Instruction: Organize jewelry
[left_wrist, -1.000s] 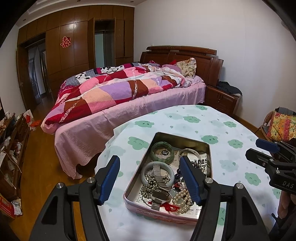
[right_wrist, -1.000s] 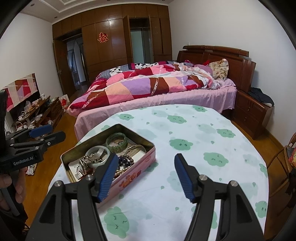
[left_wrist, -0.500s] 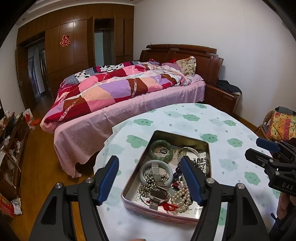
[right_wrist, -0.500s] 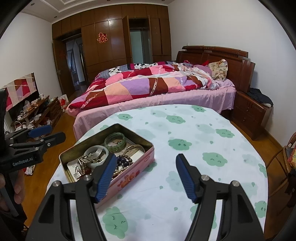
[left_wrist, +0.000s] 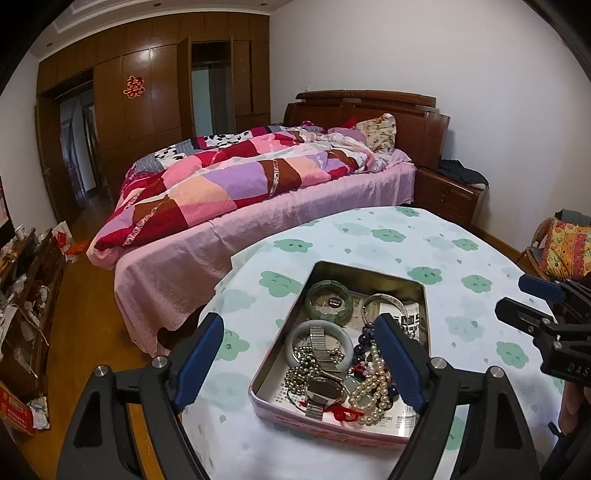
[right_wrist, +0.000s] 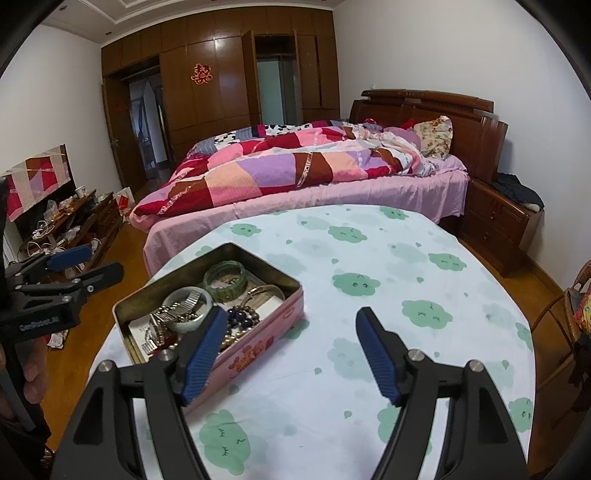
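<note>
An open pink tin (left_wrist: 424, 295) sits on the cloud-print tablecloth (left_wrist: 461, 258), holding a green bangle (left_wrist: 327, 297), a pale jade bangle (left_wrist: 295, 338), a metal watch (left_wrist: 325, 387) and a pearl string (left_wrist: 369, 387). My left gripper (left_wrist: 298, 321) hovers just before the tin, its jaws opening, nothing pressed between them. In the right wrist view the tin (right_wrist: 280, 321) lies left of my right gripper (right_wrist: 292, 314), whose jaws are also opening over bare cloth. Each gripper shows in the other's view: the right gripper (left_wrist: 515, 295) and the left gripper (right_wrist: 103, 259).
Beyond the table stands a bed with a patchwork quilt (right_wrist: 295, 166), with a wooden nightstand (right_wrist: 498, 221) at its right. A cluttered low shelf (right_wrist: 74, 214) lines the left wall. A wicker chair with a colourful cushion (left_wrist: 565, 247) stands at the right.
The jaws of both grippers have spread wider. Neither hand has shifted and the tin lies where it was.
</note>
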